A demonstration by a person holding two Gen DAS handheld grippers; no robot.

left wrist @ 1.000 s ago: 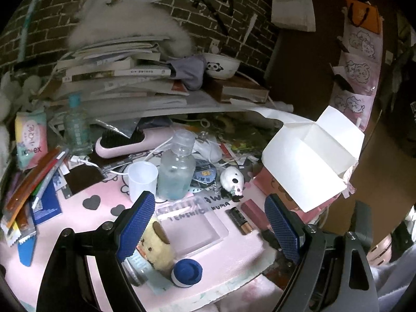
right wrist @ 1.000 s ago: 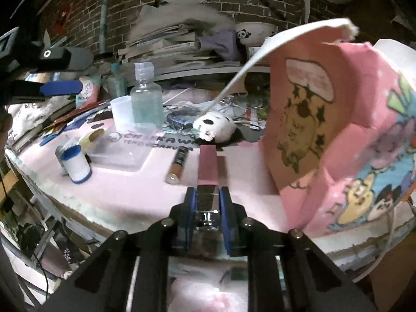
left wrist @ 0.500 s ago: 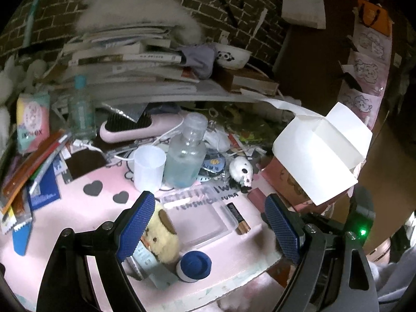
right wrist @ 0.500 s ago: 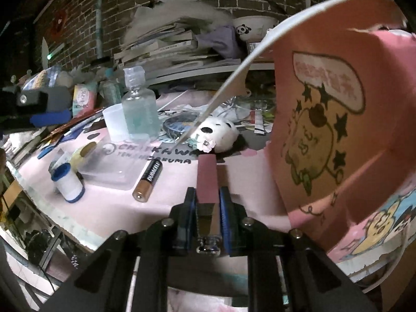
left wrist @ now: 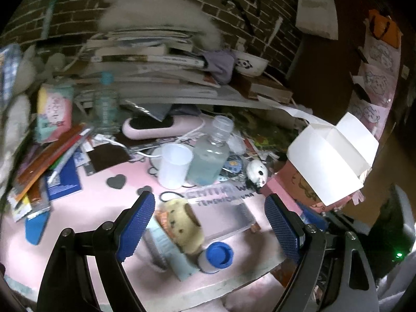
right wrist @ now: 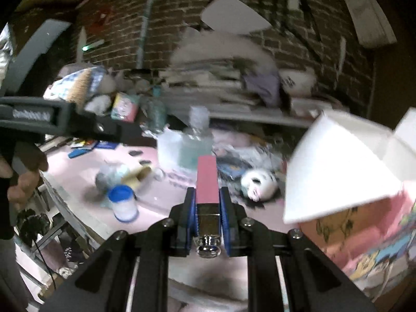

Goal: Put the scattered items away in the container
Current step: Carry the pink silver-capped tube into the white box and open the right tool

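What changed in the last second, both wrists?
The right tongs, shut on the pink bar throughout, lifted it off the pink tabletop; it is now held up over the clutter, with the pink box at right. The left tongs stayed open and drifted slightly over the yellow plush and blue-capped bottle. Cup, clear bottle and panda toy kept their places.

Dim room, dark brick wall (left wrist: 78, 23)

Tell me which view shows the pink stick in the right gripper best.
The right wrist view: the pink stick fills the centre, clamped at its metal end by the right gripper. The left wrist view shows nothing of it; the open left gripper hangs over the table clutter.
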